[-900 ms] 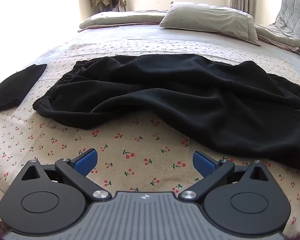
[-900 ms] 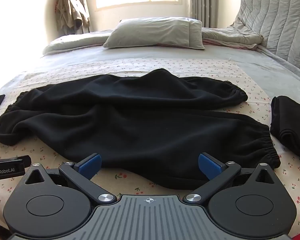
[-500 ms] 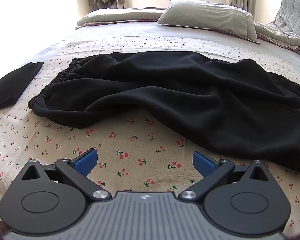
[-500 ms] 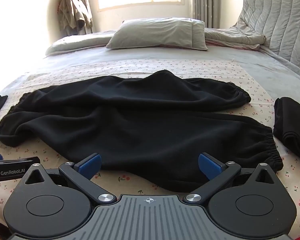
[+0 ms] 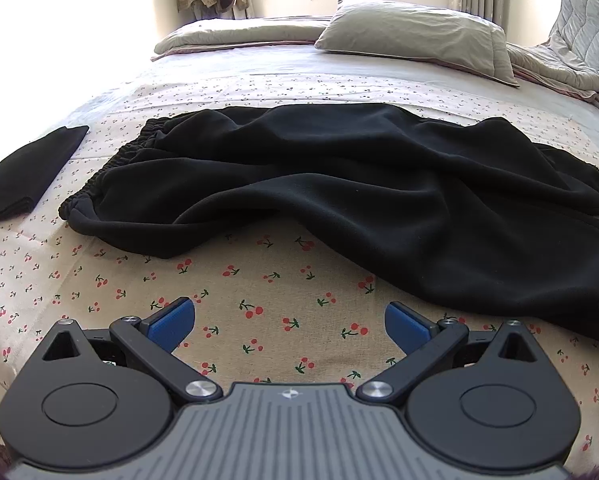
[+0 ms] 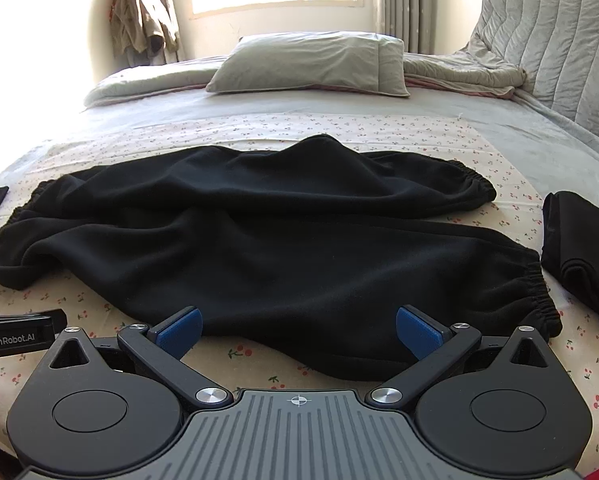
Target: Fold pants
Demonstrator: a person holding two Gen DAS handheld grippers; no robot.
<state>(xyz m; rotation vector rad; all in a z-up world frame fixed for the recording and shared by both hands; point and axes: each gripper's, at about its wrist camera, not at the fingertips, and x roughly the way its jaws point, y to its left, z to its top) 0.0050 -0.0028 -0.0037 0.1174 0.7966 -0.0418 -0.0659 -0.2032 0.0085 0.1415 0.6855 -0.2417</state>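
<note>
Black sweatpants [image 5: 339, 184] lie rumpled across a cherry-print sheet [image 5: 259, 300] on the bed, waistband to the left, both elastic cuffs to the right; they also show in the right wrist view [image 6: 283, 240]. My left gripper [image 5: 289, 322] is open and empty, hovering over bare sheet just short of the pants' near edge. My right gripper [image 6: 297, 328] is open and empty, its blue fingers over the near leg's lower edge. The left gripper's tip shows at the left edge of the right wrist view [image 6: 19, 336].
A folded black garment [image 5: 23, 176] lies left of the waistband. Another folded black stack [image 6: 583, 248] lies right of the cuffs. Grey pillows [image 6: 311, 64] and a quilt [image 6: 463, 76] sit at the bed's far end. Clothes [image 6: 143, 20] hang in the far left corner.
Both grippers have drifted slightly, the left view shifting a little rightward and nearer the pants. Jaws stay open. The pants have not moved.
</note>
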